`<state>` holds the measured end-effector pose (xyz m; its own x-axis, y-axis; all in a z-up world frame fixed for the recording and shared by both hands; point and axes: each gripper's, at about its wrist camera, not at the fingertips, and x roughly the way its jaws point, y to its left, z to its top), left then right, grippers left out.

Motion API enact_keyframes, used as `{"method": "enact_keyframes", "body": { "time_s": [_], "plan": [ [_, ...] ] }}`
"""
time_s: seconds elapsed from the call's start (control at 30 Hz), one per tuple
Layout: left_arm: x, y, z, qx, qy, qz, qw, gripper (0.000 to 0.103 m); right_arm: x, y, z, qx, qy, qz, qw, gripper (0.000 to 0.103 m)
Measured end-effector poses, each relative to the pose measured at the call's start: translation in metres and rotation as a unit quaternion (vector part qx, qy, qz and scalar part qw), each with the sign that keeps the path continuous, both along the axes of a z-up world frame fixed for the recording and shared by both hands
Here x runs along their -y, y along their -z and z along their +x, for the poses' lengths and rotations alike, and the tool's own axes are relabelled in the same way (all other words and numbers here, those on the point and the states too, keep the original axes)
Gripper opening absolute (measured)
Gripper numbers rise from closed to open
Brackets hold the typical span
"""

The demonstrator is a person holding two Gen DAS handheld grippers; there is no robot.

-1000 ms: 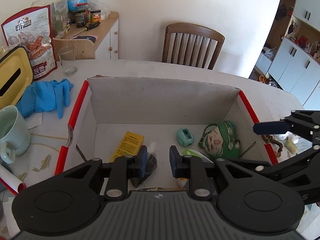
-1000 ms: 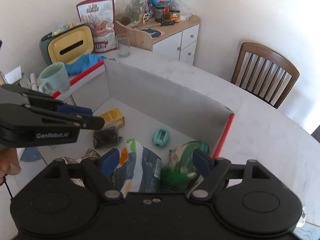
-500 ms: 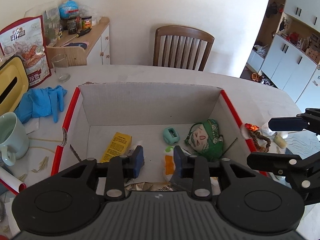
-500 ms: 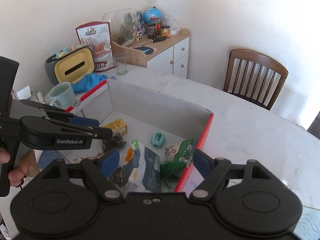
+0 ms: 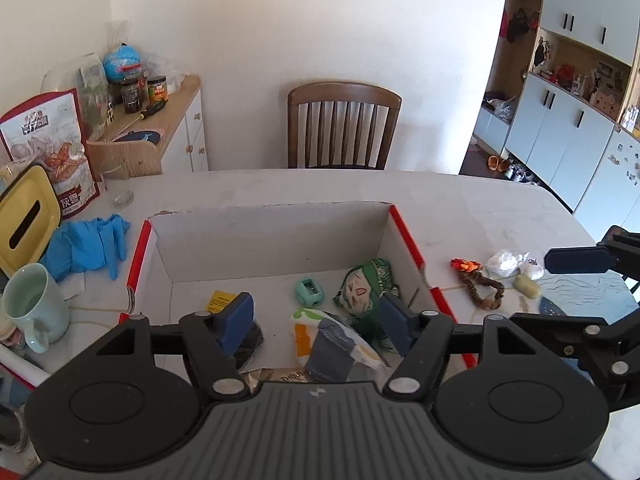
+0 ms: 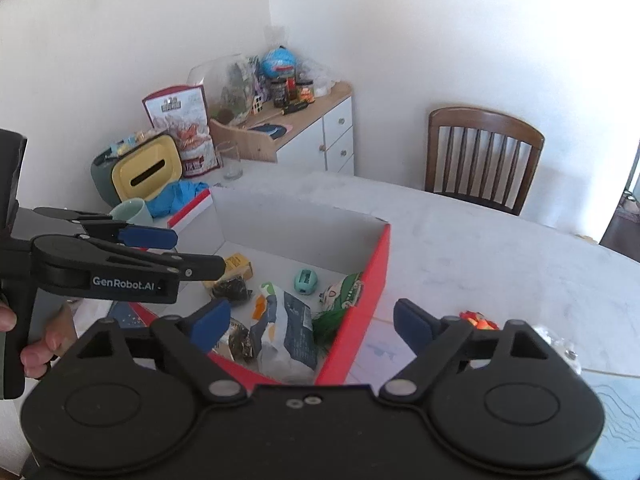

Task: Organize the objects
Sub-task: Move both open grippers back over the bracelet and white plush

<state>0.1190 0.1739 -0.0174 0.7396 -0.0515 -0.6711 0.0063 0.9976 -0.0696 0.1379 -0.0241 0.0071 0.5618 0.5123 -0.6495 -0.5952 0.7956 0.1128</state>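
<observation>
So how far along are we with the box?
Done: the box holds a doll, snack bag, yellow card and sharpener. In hand: nothing; left gripper and right gripper are open, having just widened. Left: beads, tissue and gloves on the table.

Two fisheye views, each looking forward and downward along a handheld gripper's fingers. The left wrist view faces the open cardboard box [image 5: 272,236] squarely from its near side. The right wrist view looks from the box's near right corner, angled leftward. Both share the box, table [image 6: 500,248] and chair [image 5: 344,124].
</observation>
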Motion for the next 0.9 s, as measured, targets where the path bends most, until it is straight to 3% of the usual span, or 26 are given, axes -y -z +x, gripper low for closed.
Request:
{"method": "enact_keyframes", "body": {
  "time_s": [0.43, 0.63, 0.77, 0.9],
  "plan": [
    [0.035, -0.011, -0.019, 0.003, -0.017, 0.001, 0.9999, 0.083, 0.063, -0.017, -0.021, 0.008, 0.022, 0.048, 0.999, 0.100],
    [0.059, -0.016, -0.024, 0.007, -0.022, 0.003, 0.9997, 0.088, 0.097, -0.021, -0.025, 0.019, 0.021, 0.045, 0.999, 0.101],
    [0.080, -0.020, -0.023, 0.011, -0.026, -0.001, 0.9996, 0.102, 0.121, -0.022, -0.025, 0.024, 0.026, 0.042, 0.998, 0.101],
    [0.101, -0.021, -0.022, 0.021, -0.025, -0.005, 0.9995, 0.102, 0.146, -0.019, -0.023, 0.026, 0.033, 0.038, 0.998, 0.101]
  ]
}}
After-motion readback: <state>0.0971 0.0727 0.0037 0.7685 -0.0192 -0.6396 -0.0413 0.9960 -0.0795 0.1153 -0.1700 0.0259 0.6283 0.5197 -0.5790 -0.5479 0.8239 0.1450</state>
